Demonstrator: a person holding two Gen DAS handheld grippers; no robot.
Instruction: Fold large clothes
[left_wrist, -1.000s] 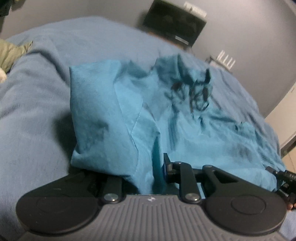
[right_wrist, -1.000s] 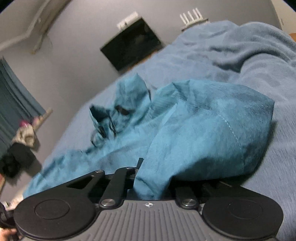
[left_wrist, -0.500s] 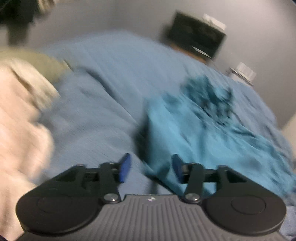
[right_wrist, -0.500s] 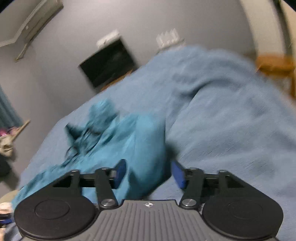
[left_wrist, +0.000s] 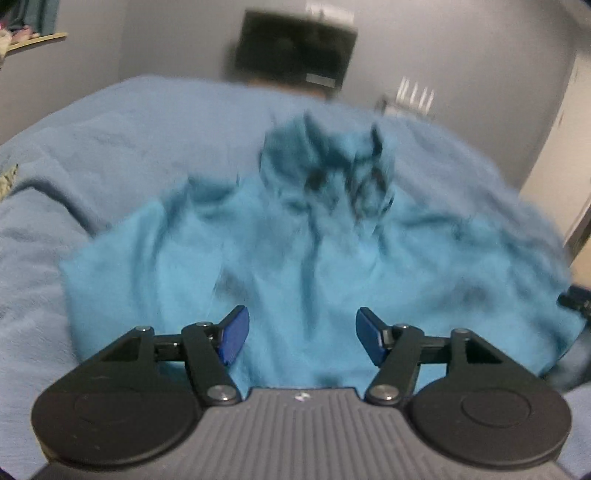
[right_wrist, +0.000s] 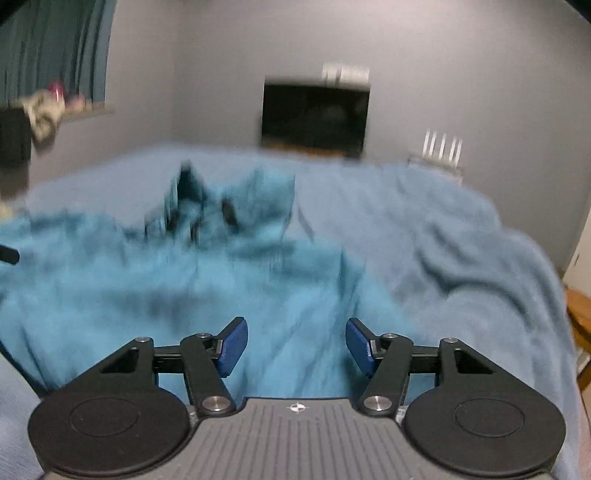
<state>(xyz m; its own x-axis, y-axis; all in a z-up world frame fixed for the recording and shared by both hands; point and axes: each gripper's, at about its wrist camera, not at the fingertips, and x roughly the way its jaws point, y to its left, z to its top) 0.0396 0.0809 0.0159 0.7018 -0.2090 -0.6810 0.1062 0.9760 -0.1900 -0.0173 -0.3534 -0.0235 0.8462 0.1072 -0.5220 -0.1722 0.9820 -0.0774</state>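
the teal garment (left_wrist: 280, 266) lies crumpled on the blue blanket (left_wrist: 110, 147) that covers the bed, its far end bunched into a dark-shadowed heap and its near part spread wide toward both cameras. both views are blurred, so seams and folds are hard to read. in the right wrist view the same garment (right_wrist: 177, 288) fills the left and middle, with its right edge ending on bare blanket (right_wrist: 461, 251).

the left gripper (left_wrist: 302, 334) hangs just over the near cloth with its jaws spread — they have just been opening further, and the blue pads (left_wrist: 233, 334) press on nothing. the right gripper (right_wrist: 295, 341) is also spread, its jaws having closed in a little after opening; cloth shows in the gap between the pads (right_wrist: 232, 343) but is not pinched.

beyond the bed, a dark screen (right_wrist: 314, 114) stands against the grey wall (right_wrist: 184, 92), a white router with antennas (right_wrist: 441, 147) to its right — and a curtain (right_wrist: 55, 48) hangs at far left.
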